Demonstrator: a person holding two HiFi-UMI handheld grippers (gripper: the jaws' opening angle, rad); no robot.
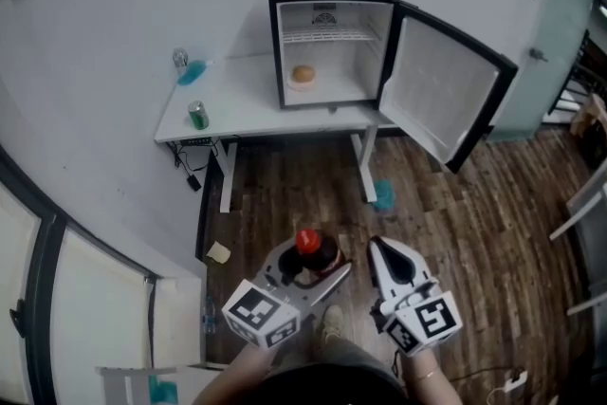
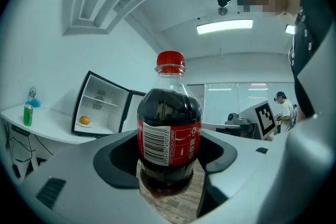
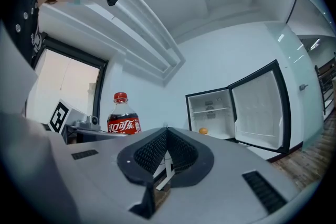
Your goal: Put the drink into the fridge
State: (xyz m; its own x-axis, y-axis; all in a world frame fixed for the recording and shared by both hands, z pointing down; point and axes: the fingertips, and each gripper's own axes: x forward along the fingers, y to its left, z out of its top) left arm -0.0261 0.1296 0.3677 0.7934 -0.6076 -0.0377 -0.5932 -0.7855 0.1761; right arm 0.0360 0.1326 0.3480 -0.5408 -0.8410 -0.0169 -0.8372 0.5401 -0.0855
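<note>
A dark cola bottle [image 2: 169, 128] with a red cap and red label stands upright between the jaws of my left gripper [image 1: 313, 268], which is shut on it. The head view shows the cola bottle [image 1: 309, 249] low in the middle, above the wooden floor. My right gripper [image 1: 389, 253] is beside it on the right, shut with nothing in it; its own view shows the right gripper [image 3: 166, 129] with jaws together. The small black fridge [image 1: 332, 38] stands on a white table [image 1: 237, 104], door [image 1: 441, 90] swung open to the right. An orange item [image 1: 303, 74] lies inside.
A green can [image 1: 197, 115], a silver can [image 1: 179, 60] and a blue object [image 1: 193, 71] stand on the table's left part. A teal item [image 1: 383, 194] lies on the floor by the table leg. A person stands far back in the left gripper view [image 2: 284, 107].
</note>
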